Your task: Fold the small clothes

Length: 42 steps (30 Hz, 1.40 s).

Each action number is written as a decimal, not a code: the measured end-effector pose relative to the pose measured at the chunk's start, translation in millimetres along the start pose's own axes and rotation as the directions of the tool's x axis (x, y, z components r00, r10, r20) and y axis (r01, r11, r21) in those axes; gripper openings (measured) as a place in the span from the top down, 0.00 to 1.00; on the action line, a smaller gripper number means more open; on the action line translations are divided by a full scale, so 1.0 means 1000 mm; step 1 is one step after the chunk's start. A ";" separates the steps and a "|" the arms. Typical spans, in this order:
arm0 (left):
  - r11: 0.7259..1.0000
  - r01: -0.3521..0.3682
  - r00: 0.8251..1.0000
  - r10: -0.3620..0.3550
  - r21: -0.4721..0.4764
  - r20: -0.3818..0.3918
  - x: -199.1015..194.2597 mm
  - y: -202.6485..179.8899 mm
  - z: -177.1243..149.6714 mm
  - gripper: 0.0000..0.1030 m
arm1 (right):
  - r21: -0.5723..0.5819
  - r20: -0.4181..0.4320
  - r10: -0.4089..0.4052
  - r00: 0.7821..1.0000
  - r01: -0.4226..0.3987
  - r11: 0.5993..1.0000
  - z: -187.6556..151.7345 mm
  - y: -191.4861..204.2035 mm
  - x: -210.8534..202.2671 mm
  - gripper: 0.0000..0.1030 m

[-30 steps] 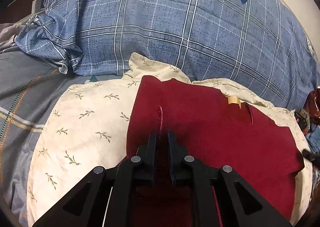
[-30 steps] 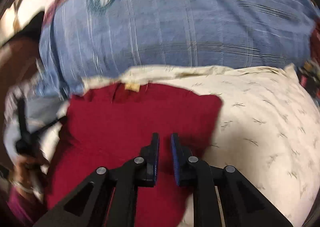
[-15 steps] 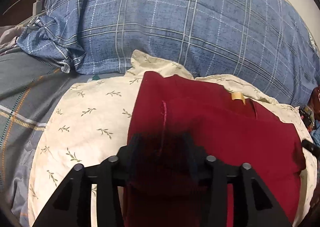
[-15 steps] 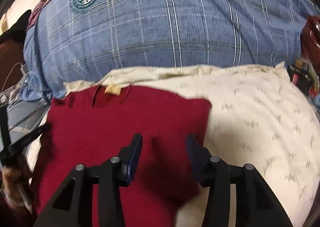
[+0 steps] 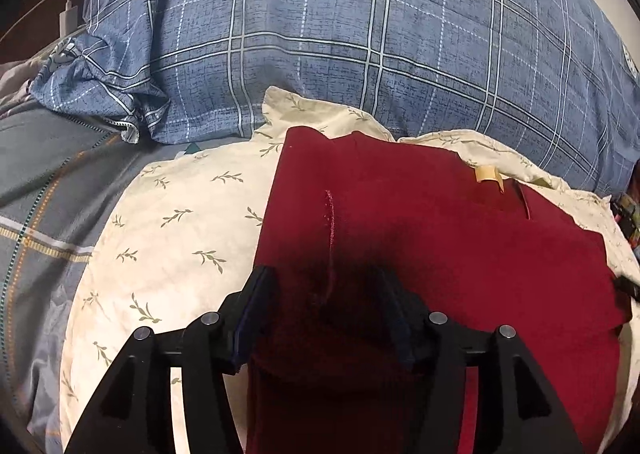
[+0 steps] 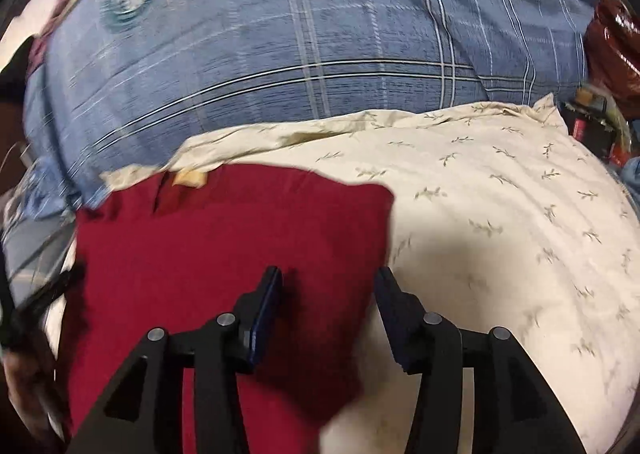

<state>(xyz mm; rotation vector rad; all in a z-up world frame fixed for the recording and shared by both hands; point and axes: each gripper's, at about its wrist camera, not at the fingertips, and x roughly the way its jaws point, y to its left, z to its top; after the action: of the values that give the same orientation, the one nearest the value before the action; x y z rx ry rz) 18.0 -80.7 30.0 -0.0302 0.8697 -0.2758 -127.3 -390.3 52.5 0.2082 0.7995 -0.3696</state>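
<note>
A dark red garment (image 5: 420, 238) lies flat on a cream leaf-print pillow (image 5: 176, 230), its tan neck label (image 5: 486, 174) toward the blue plaid pillow (image 5: 360, 34) behind. A raised seam runs down its folded left part. The left gripper (image 5: 326, 298) and right gripper (image 6: 328, 294) have just been opening; both stand apart over the cloth, gripping nothing.

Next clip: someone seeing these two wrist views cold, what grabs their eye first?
The dark red garment lying flat on a cream leaf-print pillow, a tan label near its far edge. Right behind them rises a big blue plaid pillow with a round crest. In the foreground the left gripper and right gripper stand open over the red cloth, their jaws having just opened, nothing pinched.
</note>
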 end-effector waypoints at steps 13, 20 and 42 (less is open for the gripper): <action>1.000 -0.021 1.000 0.021 0.002 0.011 -0.023 0.009 -0.018 0.34 | 0.014 0.012 -0.035 0.999 0.034 0.999 -0.018 0.008 -0.047 0.43; 0.999 -0.025 0.999 0.025 0.020 0.022 -0.039 0.011 -0.027 0.34 | 0.001 0.029 0.029 0.999 -0.029 1.000 -0.012 0.031 -0.038 0.43; 1.000 0.007 0.999 -0.008 -0.024 -0.039 -0.038 0.021 -0.029 0.33 | -0.029 -0.092 0.059 0.994 -0.062 0.998 -0.057 0.027 -0.063 0.38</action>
<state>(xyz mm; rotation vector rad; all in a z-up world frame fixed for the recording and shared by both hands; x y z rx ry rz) -22.5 -48.0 37.3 -0.0506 0.9117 -0.2732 -194.4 -332.2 61.0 0.2203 0.8868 -0.2918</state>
